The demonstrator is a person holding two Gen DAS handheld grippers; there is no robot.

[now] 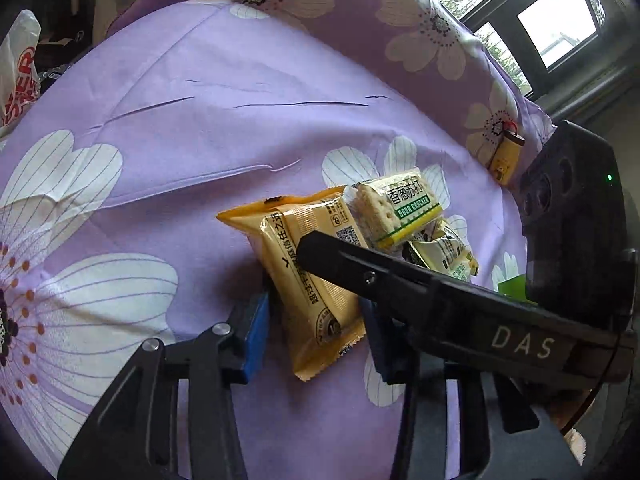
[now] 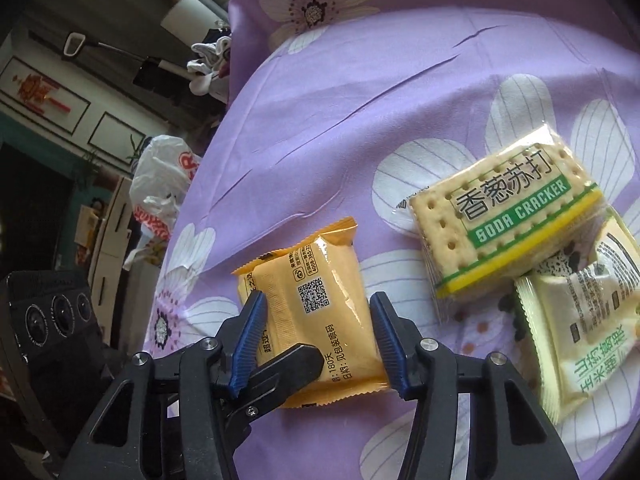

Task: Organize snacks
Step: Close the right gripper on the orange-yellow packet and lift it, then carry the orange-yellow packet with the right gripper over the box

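An orange snack packet (image 1: pixel 308 280) (image 2: pixel 316 312) lies on the purple flowered cloth (image 1: pixel 200 128) (image 2: pixel 360 120). My left gripper (image 1: pixel 316 328) is open, its blue pads (image 1: pixel 254 332) on either side of the packet's near end. My right gripper (image 2: pixel 318 332) is open around the same packet from the other side; its black finger (image 1: pixel 400 280) crosses over the packet in the left wrist view. A soda cracker pack (image 1: pixel 396 208) (image 2: pixel 508 216) lies beside the packet. A pale green snack packet (image 1: pixel 440 252) (image 2: pixel 580 320) lies partly under the cracker pack.
A small yellow item with a brown cap (image 1: pixel 506 156) lies at the cloth's far right edge. A white and red plastic bag (image 1: pixel 18 68) (image 2: pixel 164 184) sits past the cloth's edge. A window (image 1: pixel 556 20) is behind. The table edge drops off at the left in the right wrist view.
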